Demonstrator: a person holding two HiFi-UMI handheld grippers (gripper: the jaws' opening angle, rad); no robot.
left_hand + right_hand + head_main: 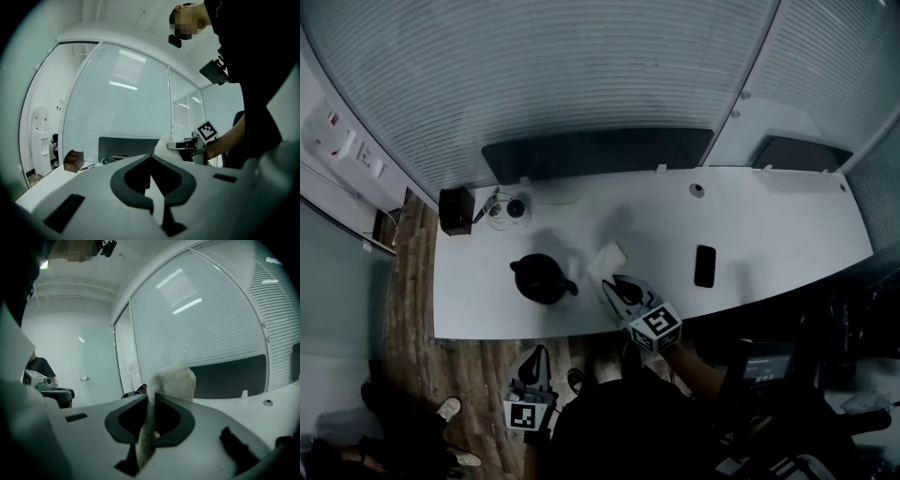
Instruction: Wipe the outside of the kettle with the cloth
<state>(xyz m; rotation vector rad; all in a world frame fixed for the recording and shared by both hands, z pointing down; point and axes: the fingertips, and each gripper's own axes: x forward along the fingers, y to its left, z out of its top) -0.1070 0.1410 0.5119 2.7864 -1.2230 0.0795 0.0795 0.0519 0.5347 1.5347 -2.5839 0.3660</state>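
The black kettle (pixel 541 278) stands on the white table (pixel 769 225), left of the middle and near the front edge. My right gripper (pixel 609 283) hovers just right of the kettle, shut on a white cloth (pixel 609 259) that sticks up past its tips. In the right gripper view the cloth (pixel 174 380) is pinched between the jaws of the right gripper (pixel 152 399). My left gripper (pixel 534 361) is held below the table's front edge, over the floor. In its own view the left gripper (pixel 150 177) is shut with nothing in it.
A black phone (pixel 705 265) lies on the table to the right. A brown box (pixel 456 210) and the round kettle base (pixel 508 210) with its cord sit at the back left. A dark panel (pixel 598 153) runs along the table's far edge.
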